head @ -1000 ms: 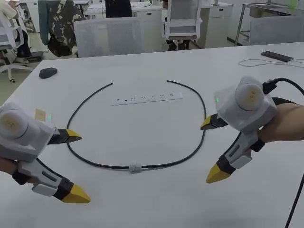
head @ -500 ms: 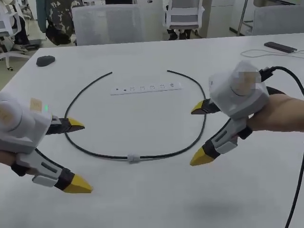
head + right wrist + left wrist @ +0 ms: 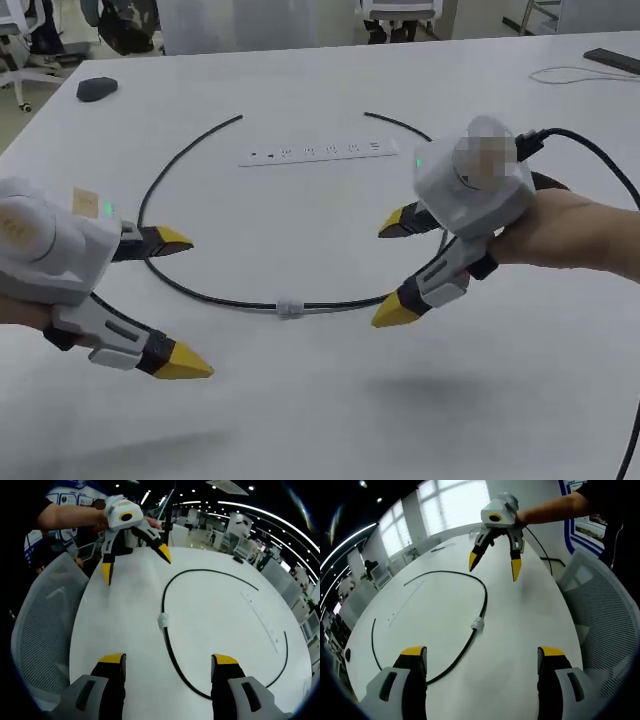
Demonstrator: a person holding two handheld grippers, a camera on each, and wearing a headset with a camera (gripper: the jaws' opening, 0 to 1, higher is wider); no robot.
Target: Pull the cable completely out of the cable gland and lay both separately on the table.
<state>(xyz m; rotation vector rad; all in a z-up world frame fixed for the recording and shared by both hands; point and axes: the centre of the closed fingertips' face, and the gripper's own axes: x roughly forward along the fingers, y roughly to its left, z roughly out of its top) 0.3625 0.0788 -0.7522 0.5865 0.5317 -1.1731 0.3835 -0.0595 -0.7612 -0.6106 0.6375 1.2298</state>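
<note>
Change: you're bringing the right gripper (image 3: 388,272) in toward the cable gland (image 3: 290,308). It's sitting nearer than a second ago, now at the gland's 3 o'clock, with its lower tip near the cable (image 3: 160,185).
Left gripper (image 3: 182,302): you're holding it at the gland's 8 o'clock, a touch closer than before.
Camera: you're tipping your head down, so the whole head view is sliding. The things on the table aren't moving.
Claws: both are standing wide apart and gripping nothing.
Cable: it's lying unchanged in an open black loop, with the gap between its ends at 12 o'clock.
Gland: it's sitting threaded on the cable at the loop's 6 o'clock, between your two grippers.
Table (image 3: 330,410): it's showing as plain white. A white power strip (image 3: 318,152) is lying inside the loop toward 12 o'clock. A dark mouse (image 3: 97,88) is resting at the table's 10 o'clock. A phone (image 3: 610,60) and a thin white lead (image 3: 575,75) are lying at 2 o'clock.
Room: it's looking like an open office. Windows (image 3: 455,505) are running along one side, strip lights (image 3: 240,505) are glowing overhead, and a mesh chair (image 3: 605,630) is standing at the table edge.
</note>
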